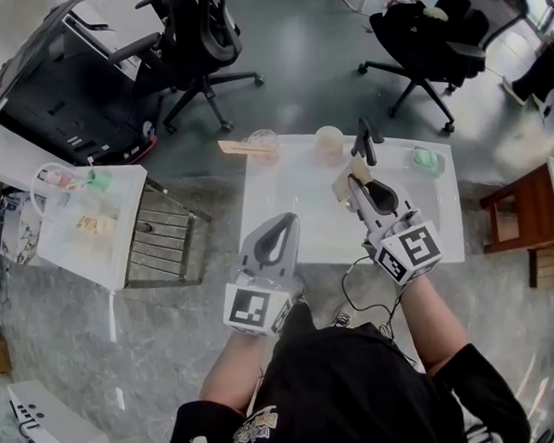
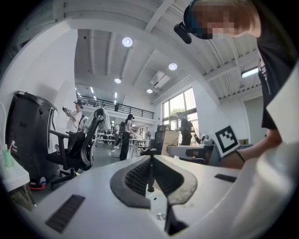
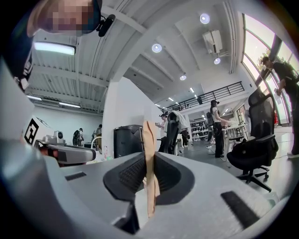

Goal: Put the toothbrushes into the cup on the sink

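Note:
A white sink top [image 1: 300, 219] lies in front of me in the head view, with a black tap [image 1: 366, 142] at its far edge. A peach cup [image 1: 329, 141] stands left of the tap, and a clear cup [image 1: 264, 140] further left. A tan toothbrush [image 1: 238, 149] lies flat by the clear cup. My right gripper [image 1: 352, 187] hovers over the sink below the tap, shut on another tan toothbrush [image 3: 150, 154] that stands upright between its pads. Near the sink's front edge, my left gripper [image 1: 281, 223] is shut with nothing in it [image 2: 150, 163].
A green object [image 1: 429, 160] sits at the sink's far right. A white side table [image 1: 85, 223] with small items and a wire rack [image 1: 166, 237] stand to the left. Office chairs [image 1: 196, 43] and a black cabinet [image 1: 58, 84] lie beyond; a wooden stool [image 1: 529, 214] is on the right.

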The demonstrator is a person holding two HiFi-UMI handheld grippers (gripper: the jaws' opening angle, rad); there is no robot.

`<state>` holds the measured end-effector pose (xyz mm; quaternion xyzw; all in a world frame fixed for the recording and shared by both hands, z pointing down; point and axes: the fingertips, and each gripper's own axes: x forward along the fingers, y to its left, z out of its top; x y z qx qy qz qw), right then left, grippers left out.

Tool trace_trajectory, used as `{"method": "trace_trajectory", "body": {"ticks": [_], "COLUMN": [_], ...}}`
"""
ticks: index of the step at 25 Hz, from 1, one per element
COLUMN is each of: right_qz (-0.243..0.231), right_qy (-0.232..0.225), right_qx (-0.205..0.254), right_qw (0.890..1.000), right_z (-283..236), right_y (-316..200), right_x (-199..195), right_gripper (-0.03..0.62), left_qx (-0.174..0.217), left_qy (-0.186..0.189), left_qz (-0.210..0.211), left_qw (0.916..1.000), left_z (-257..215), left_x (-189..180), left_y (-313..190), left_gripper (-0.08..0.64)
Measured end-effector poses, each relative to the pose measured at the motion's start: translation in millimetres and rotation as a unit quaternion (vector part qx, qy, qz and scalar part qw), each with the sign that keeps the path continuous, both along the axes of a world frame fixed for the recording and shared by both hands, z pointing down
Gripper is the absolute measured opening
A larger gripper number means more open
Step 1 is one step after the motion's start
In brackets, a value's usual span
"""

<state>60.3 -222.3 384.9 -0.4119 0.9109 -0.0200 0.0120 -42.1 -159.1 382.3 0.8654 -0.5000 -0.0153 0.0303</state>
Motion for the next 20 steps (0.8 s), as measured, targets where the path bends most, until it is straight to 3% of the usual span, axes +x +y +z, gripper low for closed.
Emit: {"method": "trace_trajectory", "body": {"ticks": [20], "right_qz": [0.084], "right_qy": [0.025], "right_qx": [0.001], "right_qw": [0.996], "right_z": [31.2], "right_y": [-138.5], "right_x": [-23.2], "right_gripper": [0.049], "left_qx": [-0.05], "left_qy": [-0.001], "left_qz": [0.062], "left_qw": [0.9968], "left_z": [41.5], "left_x": [-39.5], "left_y": [-63.1], "left_gripper": [0.015]}}
